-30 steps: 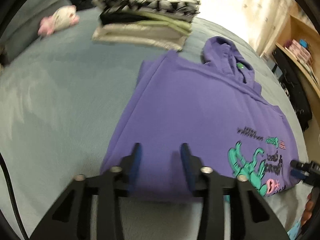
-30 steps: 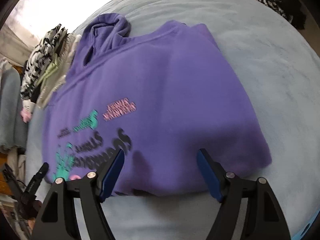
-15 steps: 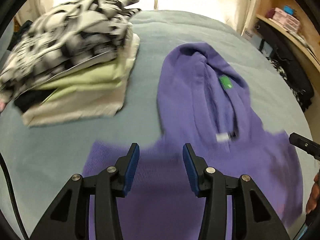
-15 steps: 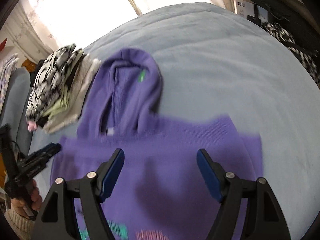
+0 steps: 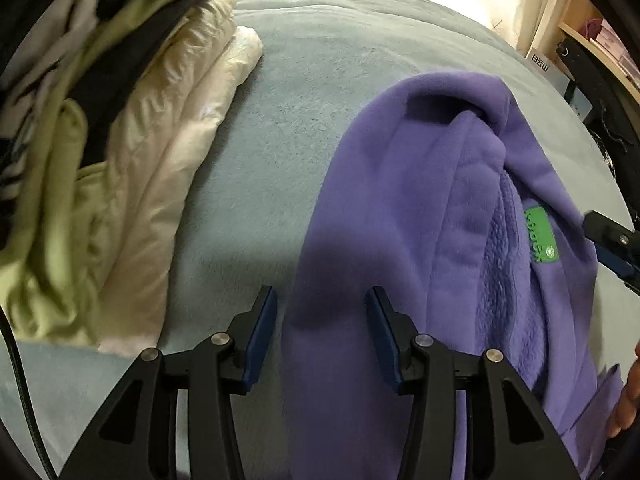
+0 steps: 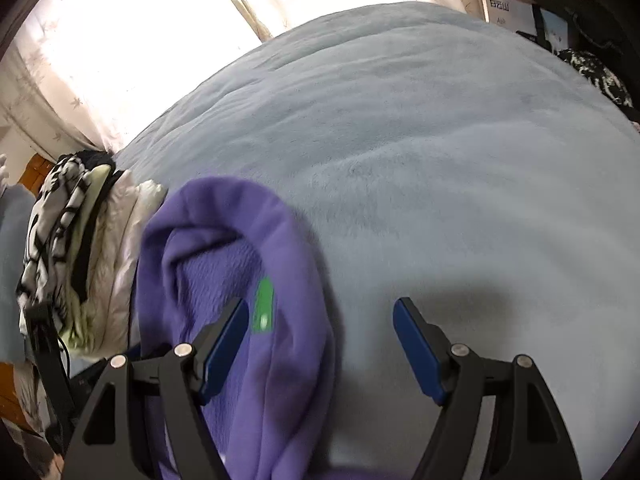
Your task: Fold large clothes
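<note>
A purple hoodie (image 5: pixel 400 240) lies on a pale blue-grey bed (image 5: pixel 320 60), its hood spread flat with a green neck label (image 5: pixel 541 238) showing. My left gripper (image 5: pixel 322 316) is open and empty, hovering over the hood's left edge. My right gripper (image 6: pixel 322 328) is open and empty, straddling the hood's right edge, with the hood (image 6: pixel 224 264) and label (image 6: pixel 264 306) beside its left finger. The right gripper's tip (image 5: pixel 612 240) shows at the right of the left wrist view.
A stack of folded clothes (image 5: pixel 100 140) sits just left of the hood, cream and pale green with a black-and-white piece on top; it also shows in the right wrist view (image 6: pixel 68 240). A curtained window (image 6: pixel 140 40) is beyond the bed. Shelves and dark clothes (image 5: pixel 600 92) are at the right.
Both grippers have moved forward from the hoodie's lower hem, across its body, up to the hood. Both stayed open. The hoodie has not visibly shifted.
</note>
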